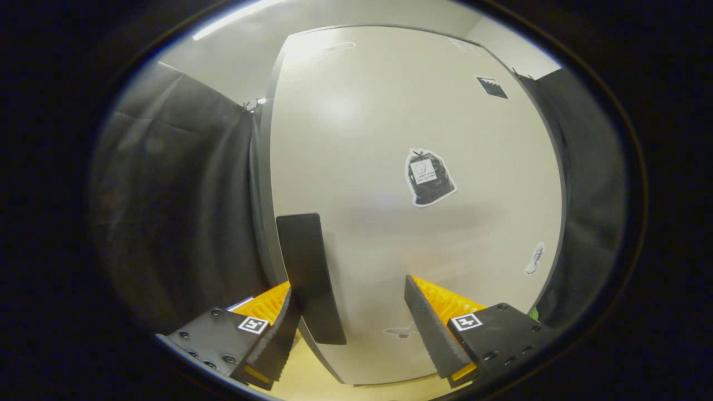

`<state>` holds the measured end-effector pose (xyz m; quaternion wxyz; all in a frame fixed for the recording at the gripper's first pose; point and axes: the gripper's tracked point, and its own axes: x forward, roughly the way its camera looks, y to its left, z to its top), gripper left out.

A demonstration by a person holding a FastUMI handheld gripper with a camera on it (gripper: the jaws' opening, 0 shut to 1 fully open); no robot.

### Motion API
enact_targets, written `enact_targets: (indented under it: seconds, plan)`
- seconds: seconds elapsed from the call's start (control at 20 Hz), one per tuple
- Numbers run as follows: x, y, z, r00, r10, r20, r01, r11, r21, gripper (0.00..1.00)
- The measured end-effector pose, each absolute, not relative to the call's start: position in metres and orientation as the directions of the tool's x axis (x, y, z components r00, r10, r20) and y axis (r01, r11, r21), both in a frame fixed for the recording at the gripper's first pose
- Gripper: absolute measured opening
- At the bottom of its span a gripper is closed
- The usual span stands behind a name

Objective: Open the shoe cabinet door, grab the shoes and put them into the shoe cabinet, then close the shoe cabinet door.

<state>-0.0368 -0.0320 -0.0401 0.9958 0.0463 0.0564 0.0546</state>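
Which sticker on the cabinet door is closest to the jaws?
The faint grey sticker low on the cabinet door, between the open jaws of the gripper. The black bag sticker and the others sit higher or farther aside.

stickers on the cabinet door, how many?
6 on the cabinet door: a garbage-bag one mid-door, a dark square upper right, two faint ones along the top, one near the right edge, one low between the open claw fingers. More may be hidden.
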Motion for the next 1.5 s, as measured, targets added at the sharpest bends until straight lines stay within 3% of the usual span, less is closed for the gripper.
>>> enact_targets:
  seconds: [1.05, 1.25, 1.5]
  plan:
    - [-0.043, -0.028, -0.047, 0.989, 0.132, -0.060, -0.130, 0.991, 0.036, 1.00]
    - [-0.063, -0.030, -0.035, 0.980, 0.197, -0.035, -0.194, 0.978, 0.075, 1.00]
    - [-0.091, -0.073, -0.014, 0.982, 0.187, -0.019, -0.186, 0.980, 0.076, 1.00]
